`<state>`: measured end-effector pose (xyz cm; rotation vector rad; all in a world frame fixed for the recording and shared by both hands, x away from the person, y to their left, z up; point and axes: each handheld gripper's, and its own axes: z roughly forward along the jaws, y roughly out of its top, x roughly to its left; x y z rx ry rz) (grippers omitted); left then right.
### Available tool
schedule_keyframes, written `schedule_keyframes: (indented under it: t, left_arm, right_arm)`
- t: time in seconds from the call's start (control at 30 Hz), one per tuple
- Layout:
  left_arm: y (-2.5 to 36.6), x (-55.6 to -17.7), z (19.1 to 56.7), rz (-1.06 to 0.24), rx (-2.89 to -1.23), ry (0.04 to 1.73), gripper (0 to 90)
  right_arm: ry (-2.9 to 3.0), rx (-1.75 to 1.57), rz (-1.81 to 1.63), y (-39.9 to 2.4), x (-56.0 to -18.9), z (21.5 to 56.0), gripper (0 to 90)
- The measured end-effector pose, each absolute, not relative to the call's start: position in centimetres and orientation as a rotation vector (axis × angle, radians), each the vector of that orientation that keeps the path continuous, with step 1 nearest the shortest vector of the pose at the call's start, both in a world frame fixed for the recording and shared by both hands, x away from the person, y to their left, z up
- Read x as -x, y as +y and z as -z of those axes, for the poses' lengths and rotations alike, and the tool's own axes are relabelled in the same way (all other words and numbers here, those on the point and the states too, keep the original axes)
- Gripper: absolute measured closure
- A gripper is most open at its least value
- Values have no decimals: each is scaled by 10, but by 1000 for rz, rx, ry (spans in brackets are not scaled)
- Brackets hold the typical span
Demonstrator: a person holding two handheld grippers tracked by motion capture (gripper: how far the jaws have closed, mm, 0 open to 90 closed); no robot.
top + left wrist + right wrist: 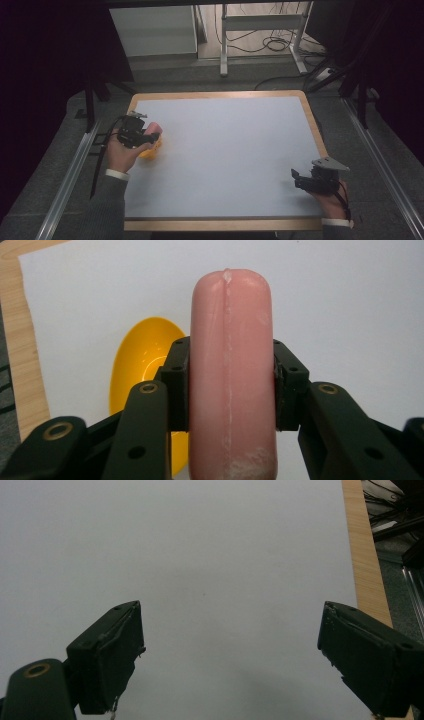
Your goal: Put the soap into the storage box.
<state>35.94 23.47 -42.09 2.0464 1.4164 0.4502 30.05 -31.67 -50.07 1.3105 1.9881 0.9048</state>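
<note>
**Over the yellow bowl, a sausage held ready to drop**

At the left edge of the table (pixel 220 150), the left gripper (pixel 231 380) pinches a pink sausage (pixel 231 365) across its middle, both jaws pressed flat against its sides. In the left gripper view the sausage runs lengthwise away from the camera, with a yellow bowl (pixel 137 365) lying below and to the left of it on the white tabletop. From above, the left gripper (pixel 145 135) and the sausage (pixel 153 128) sit right over the bowl (pixel 150 150), though whether the sausage touches the bowl cannot be told.

My reading is that the carrying step is nearly done and the placing step is at hand. The next move would call for bringing the sausage over the bowl's hollow, lowering it, and easing the jaws apart so it settles inside rather than rolling off the rim.

Near the front right corner, the right gripper (pixel 306 181) rests low by the table, well apart from the work. Its jaws stand spread wide with nothing between them, bare white surface showing in the gap (pixel 230 650).

Counted: one sausage, one bowl, two grippers, one table.
</note>
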Motion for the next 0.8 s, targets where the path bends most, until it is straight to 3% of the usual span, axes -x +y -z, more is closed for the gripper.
schedule_keyframes:
  t: [0.8]
  left_arm:
    - [257,-381,452,-417,-2049,1538,600]
  right_arm:
    - [1995,-1308,-894,-316,-301,502,111]
